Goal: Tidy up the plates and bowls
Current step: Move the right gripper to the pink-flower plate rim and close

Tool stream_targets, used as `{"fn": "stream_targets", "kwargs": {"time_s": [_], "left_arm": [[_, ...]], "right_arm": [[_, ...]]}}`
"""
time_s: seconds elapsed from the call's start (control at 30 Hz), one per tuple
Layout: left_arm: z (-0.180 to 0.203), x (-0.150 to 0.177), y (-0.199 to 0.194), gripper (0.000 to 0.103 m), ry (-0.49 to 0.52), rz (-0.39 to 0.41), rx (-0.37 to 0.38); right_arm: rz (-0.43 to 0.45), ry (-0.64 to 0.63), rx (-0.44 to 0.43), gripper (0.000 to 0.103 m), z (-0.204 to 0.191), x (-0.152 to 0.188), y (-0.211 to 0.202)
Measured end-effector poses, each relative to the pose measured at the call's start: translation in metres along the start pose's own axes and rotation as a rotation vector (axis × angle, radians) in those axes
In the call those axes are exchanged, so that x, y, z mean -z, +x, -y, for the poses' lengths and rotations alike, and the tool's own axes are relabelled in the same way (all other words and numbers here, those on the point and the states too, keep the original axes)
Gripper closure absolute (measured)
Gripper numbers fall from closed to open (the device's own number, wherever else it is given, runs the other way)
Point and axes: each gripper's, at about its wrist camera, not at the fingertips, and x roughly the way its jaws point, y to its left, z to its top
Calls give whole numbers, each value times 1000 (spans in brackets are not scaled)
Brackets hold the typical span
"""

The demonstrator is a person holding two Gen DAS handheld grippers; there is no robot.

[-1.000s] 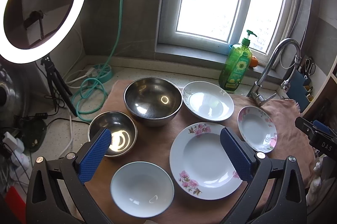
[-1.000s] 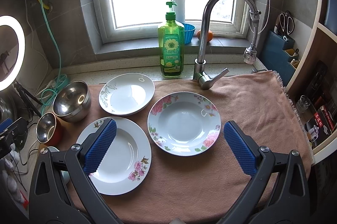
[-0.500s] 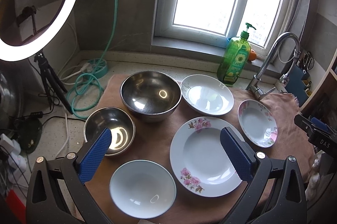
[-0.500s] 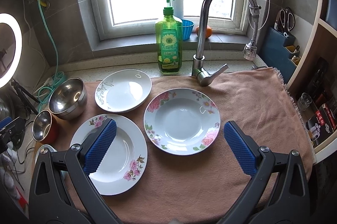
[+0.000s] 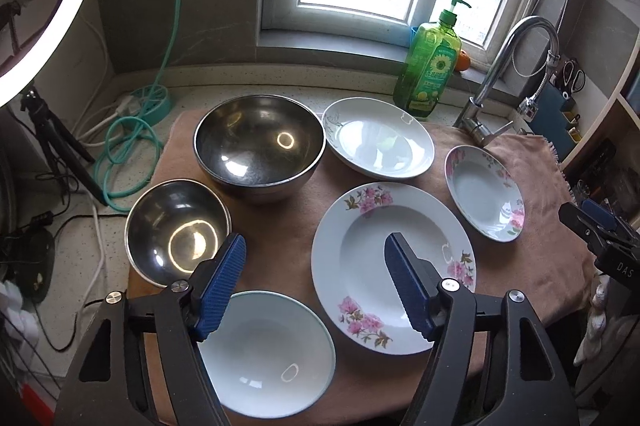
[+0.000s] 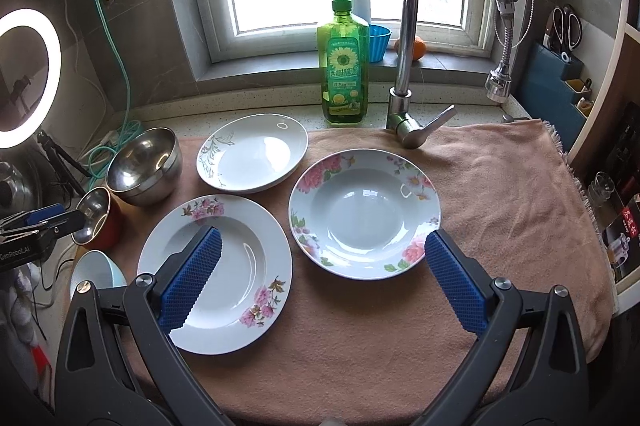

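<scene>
Hovering over the brown towel [image 6: 500,206]: left gripper [image 5: 316,286] jaws closing on nothing, above the pale bowl [image 5: 268,358]; right gripper [image 6: 320,282] spread wide, empty, near the floral plate [image 6: 364,214]. Dishes lie singly, unstacked, awaiting sorting.

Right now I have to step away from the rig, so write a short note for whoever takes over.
Left gripper: jaws closing, nothing between them, above the pale blue bowl.
Right gripper: open, empty, over the rose-rimmed deep plate.
All on the towel, each apart: large steel bowl, small steel bowl, white leaf plate, big pink-flower plate.
Done: nothing stacked.
Left: nest the bowls, stack the plates.
</scene>
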Motion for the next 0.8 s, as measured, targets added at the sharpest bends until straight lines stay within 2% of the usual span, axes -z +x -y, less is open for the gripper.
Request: {"fn": "stream_targets", "kwargs": {"time_s": [0.07, 0.13, 0.27, 0.33, 0.4, 0.5, 0.53, 0.77, 0.8], "left_arm": [[2, -1, 7, 36, 10, -21, 14], [5, -2, 15, 47, 34, -44, 24], [5, -6, 29, 56, 24, -92, 72], [5, -7, 36, 63, 16, -117, 74], [4, -8, 43, 67, 8, -142, 84], [-2, -10, 52, 74, -27, -191, 122], [-3, -10, 55, 74, -32, -203, 124], [-9, -16, 76, 74, -47, -279, 146], [-9, -16, 80, 74, -43, -289, 145]], "right_arm": [[-35, 12, -14, 5, 2, 4, 5], [-70, 30, -32, 16, 5, 9, 10], [-151, 78, -84, 33, 14, 20, 25], [-191, 106, -114, 46, 18, 25, 33], [-226, 135, -150, 51, 20, 32, 42], [-273, 183, -197, 56, 23, 41, 54], [-286, 192, -209, 59, 23, 43, 58], [-351, 251, -260, 61, 26, 51, 82], [-360, 260, -267, 64, 27, 52, 86]]}}
